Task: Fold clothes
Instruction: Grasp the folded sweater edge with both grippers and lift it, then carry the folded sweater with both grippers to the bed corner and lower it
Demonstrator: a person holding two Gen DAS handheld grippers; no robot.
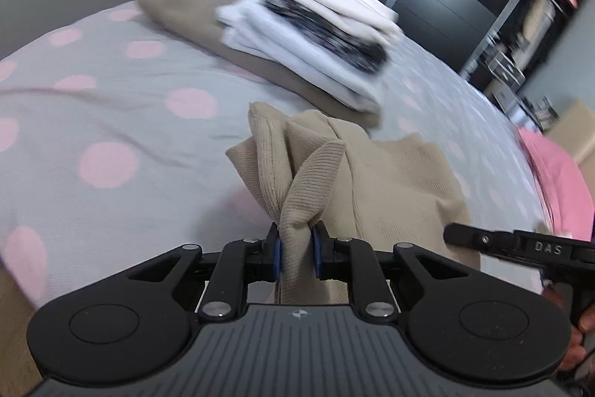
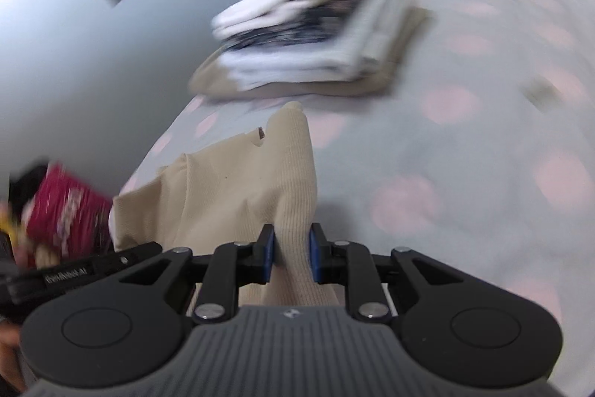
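Observation:
A beige ribbed garment (image 1: 394,181) hangs lifted over the grey bed cover with pink dots (image 1: 111,99). My left gripper (image 1: 296,240) is shut on a bunched corner of it, which sticks up between the blue pads. In the right wrist view my right gripper (image 2: 292,244) is shut on another edge of the same garment (image 2: 230,188), which stretches away to the left. Each gripper's black side shows at the edge of the other view, the right one (image 1: 483,242) and the left one (image 2: 93,266), close beside each other.
A stack of folded white, dark and cream clothes (image 1: 308,36) lies on a tan cloth at the far side of the bed (image 2: 465,173). A pink cloth (image 1: 557,181) lies at the right edge. A magenta item (image 2: 63,207) sits low left. Open wardrobe shelves (image 1: 520,25) stand behind.

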